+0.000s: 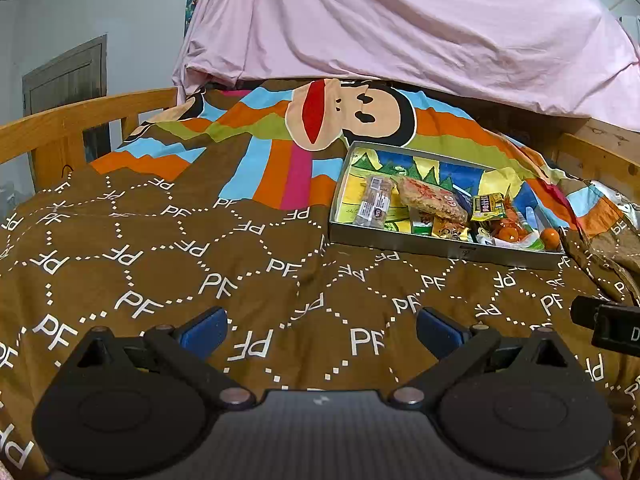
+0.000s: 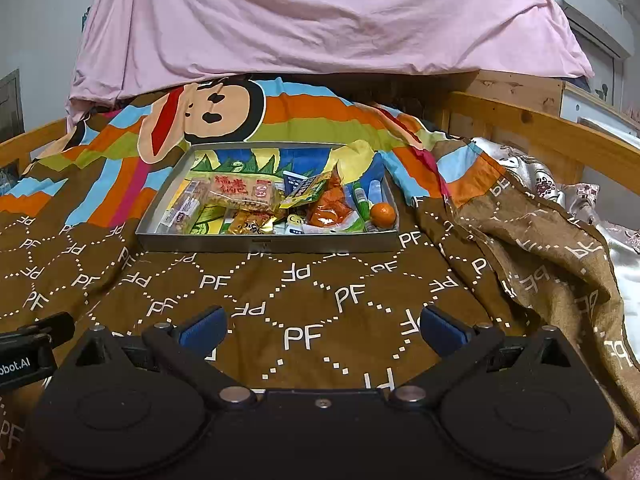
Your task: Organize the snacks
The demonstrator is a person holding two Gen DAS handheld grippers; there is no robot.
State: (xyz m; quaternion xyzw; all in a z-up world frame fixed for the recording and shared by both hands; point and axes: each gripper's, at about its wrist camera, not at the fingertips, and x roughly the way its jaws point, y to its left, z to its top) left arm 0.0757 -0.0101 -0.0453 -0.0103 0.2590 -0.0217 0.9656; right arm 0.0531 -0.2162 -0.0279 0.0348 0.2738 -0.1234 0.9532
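Note:
A shallow metal tray (image 2: 264, 245) (image 1: 440, 246) lies on the brown PF-print quilt and holds several snack packets. Among them are a large rice-cracker pack with red print (image 2: 244, 194) (image 1: 434, 200), a clear-wrapped bar (image 1: 374, 200) (image 2: 182, 208), a yellow packet (image 1: 488, 206), orange-red pouches (image 2: 332, 208), a green tube (image 2: 362, 202) and a small orange (image 2: 383, 215) (image 1: 550, 238) at the tray's right end. My left gripper (image 1: 322, 330) is open over the quilt, short of the tray and to its left. My right gripper (image 2: 322, 328) is open too, facing the tray's near wall, with nothing between its fingers.
The quilt (image 2: 304, 312) covers a bed with wooden rails (image 1: 60, 128) (image 2: 540, 124). A pink sheet (image 2: 320, 16) hangs behind the tray. Folded-back quilt and silvery fabric (image 2: 536, 176) bunch up on the right. Bare quilt lies left of the tray.

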